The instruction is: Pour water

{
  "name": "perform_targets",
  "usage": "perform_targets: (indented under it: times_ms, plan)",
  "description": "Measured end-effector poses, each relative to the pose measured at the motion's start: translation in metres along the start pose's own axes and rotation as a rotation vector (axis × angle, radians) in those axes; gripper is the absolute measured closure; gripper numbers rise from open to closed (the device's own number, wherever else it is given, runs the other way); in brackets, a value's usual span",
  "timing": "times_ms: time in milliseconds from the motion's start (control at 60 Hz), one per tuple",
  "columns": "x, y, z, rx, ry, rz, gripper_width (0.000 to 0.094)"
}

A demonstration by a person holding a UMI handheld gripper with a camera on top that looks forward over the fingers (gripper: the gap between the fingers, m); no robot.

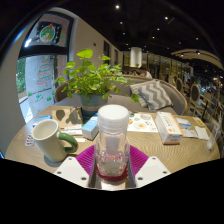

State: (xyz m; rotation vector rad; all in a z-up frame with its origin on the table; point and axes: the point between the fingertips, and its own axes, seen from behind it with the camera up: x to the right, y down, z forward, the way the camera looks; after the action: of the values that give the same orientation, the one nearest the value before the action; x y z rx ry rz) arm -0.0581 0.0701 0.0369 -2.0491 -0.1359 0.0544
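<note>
A clear plastic water bottle (112, 140) with a white cap stands upright between my fingers. My gripper (112, 168) is shut on its lower body, the magenta pads (86, 157) pressing on both sides. A white mug with a green handle (50, 140) stands on the round wooden table (150, 140), to the left of the bottle and slightly ahead of the fingers.
A potted green plant (92, 82) stands beyond the bottle. A small blue-white box (90, 127) lies by the pot. Booklets and cards (170, 125) lie on the table to the right. A cushioned chair (155, 95) stands behind.
</note>
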Motion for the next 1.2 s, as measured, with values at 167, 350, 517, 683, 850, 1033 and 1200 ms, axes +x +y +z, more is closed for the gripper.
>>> perform_targets:
  times_ms: [167,350,517,683,850,1033,1200]
  plan:
    - [0.003,0.020,-0.002,-0.103,0.000,0.023,0.0254]
    - [0.004,0.016,-0.052,-0.165,0.039,0.045,0.0072]
    - [-0.010,-0.004,-0.144,-0.201,0.078,0.043,0.0081]
    - [-0.029,-0.021,-0.235,-0.203,0.099,0.035,0.0083]
    - [-0.039,-0.025,-0.296,-0.183,0.110,0.038,0.0088]
    - [-0.027,-0.021,-0.327,-0.179,0.145,0.014,0.0084]
    - [-0.014,-0.023,-0.336,-0.166,0.168,0.004,0.0081]
